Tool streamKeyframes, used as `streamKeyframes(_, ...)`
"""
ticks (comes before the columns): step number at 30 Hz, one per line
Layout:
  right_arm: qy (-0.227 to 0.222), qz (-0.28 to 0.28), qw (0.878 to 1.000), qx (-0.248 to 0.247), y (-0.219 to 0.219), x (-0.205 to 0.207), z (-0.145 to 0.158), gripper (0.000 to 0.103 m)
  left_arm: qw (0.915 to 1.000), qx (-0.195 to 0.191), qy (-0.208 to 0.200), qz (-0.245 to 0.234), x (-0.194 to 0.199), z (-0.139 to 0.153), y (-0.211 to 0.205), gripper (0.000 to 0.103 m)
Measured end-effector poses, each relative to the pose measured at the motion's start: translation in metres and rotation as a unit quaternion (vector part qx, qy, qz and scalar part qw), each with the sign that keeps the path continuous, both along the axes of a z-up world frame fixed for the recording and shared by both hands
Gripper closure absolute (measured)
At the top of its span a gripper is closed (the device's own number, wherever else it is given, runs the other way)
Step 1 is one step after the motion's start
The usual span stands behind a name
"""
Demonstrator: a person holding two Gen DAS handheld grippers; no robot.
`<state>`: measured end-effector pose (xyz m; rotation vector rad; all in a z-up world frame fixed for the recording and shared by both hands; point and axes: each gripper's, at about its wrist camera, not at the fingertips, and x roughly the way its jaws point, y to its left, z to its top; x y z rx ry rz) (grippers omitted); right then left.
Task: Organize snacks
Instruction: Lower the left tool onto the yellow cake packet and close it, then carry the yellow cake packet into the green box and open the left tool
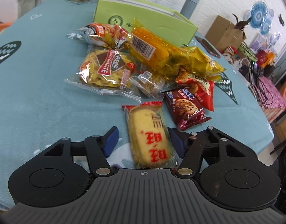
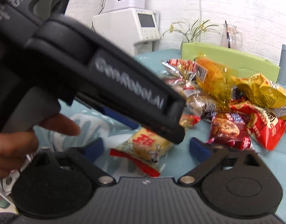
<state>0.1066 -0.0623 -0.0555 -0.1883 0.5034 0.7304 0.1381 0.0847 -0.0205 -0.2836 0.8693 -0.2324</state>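
Note:
A yellow cake packet with red characters lies on the teal tablecloth, in front of a pile of snacks. My left gripper straddles it. The right blue pad touches the wrapper's edge and a small gap shows at the left pad, so the gripper is open. In the right wrist view the same cake packet lies between the wide-apart pads of my right gripper, which is open and clear of it. The left gripper's black body crosses that view above the packet, held by a hand.
The pile holds a galette pack, a yellow corn pack, a yellow crisp bag, a red bag and a cookie packet. Behind stands a green box. A phone lies at the right.

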Motion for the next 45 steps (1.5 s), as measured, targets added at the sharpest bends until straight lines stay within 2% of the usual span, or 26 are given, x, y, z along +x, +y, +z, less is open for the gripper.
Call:
streamKeyframes(1,0.005,-0.002,1.000,0.001,0.000,0.001,0.001,0.028,0.9999,-0.015,0.002,-0.008,0.000,0.000,0.001,0.077)
streamKeyframes(4,0.018,-0.001,1.000,0.000,-0.003,0.005,0.006,0.031,0.9999,-0.011,0.006,-0.009,0.001,0.004,0.000,0.079)
streamKeyframes(7,0.029,0.002,1.000,0.004,-0.006,0.015,0.024,0.031,0.9998,-0.007,-0.014,-0.010,0.005,0.027,-0.002,0.078)
streamKeyframes(12,-0.014,0.015,1.000,0.023,-0.010,0.025,0.074,0.029,0.9975,-0.017,-0.068,-0.013,0.013,0.083,0.007,0.077)
streamKeyframes(16,-0.059,0.028,0.997,0.039,-0.005,0.046,0.107,0.025,0.9934,-0.005,-0.115,0.000,0.036,0.115,0.014,0.077)
streamKeyframes(20,-0.092,0.030,0.995,0.033,0.005,0.091,0.123,0.025,0.9897,-0.002,-0.143,0.012,0.091,0.130,0.018,0.078)
streamKeyframes(24,-0.092,0.023,0.995,0.019,0.017,0.169,0.133,0.025,0.9896,0.003,-0.143,0.016,0.172,0.133,0.023,0.079)
streamKeyframes(29,-0.048,0.011,0.999,-0.004,0.038,0.265,0.129,0.025,0.9944,0.009,-0.103,0.019,0.270,0.113,0.033,0.080)
streamKeyframes(33,0.004,0.011,1.000,-0.025,0.049,0.315,0.103,0.028,0.9978,0.004,-0.062,0.024,0.325,0.080,0.046,0.078)
streamKeyframes(34,0.012,0.010,0.999,-0.029,0.051,0.324,0.096,0.029,0.9979,0.010,-0.057,0.028,0.332,0.073,0.049,0.075)
streamKeyframes(36,0.019,0.008,0.999,-0.037,0.056,0.337,0.089,0.027,0.9974,0.027,-0.051,0.043,0.340,0.066,0.054,0.066)
streamKeyframes(38,0.012,0.004,0.999,-0.034,0.050,0.336,0.092,0.024,0.9963,0.035,-0.060,0.050,0.332,0.068,0.059,0.057)
streamKeyframes(40,-0.004,0.003,1.000,-0.021,0.034,0.315,0.099,0.014,0.9951,0.040,-0.073,0.052,0.318,0.075,0.060,0.049)
streamKeyframes(41,-0.016,0.001,1.000,-0.014,0.024,0.302,0.103,0.012,0.9947,0.041,-0.079,0.052,0.308,0.079,0.060,0.044)
streamKeyframes(45,-0.050,-0.008,0.999,0.019,-0.015,0.256,0.114,0.010,0.9940,0.021,-0.104,0.030,0.253,0.094,0.051,0.040)
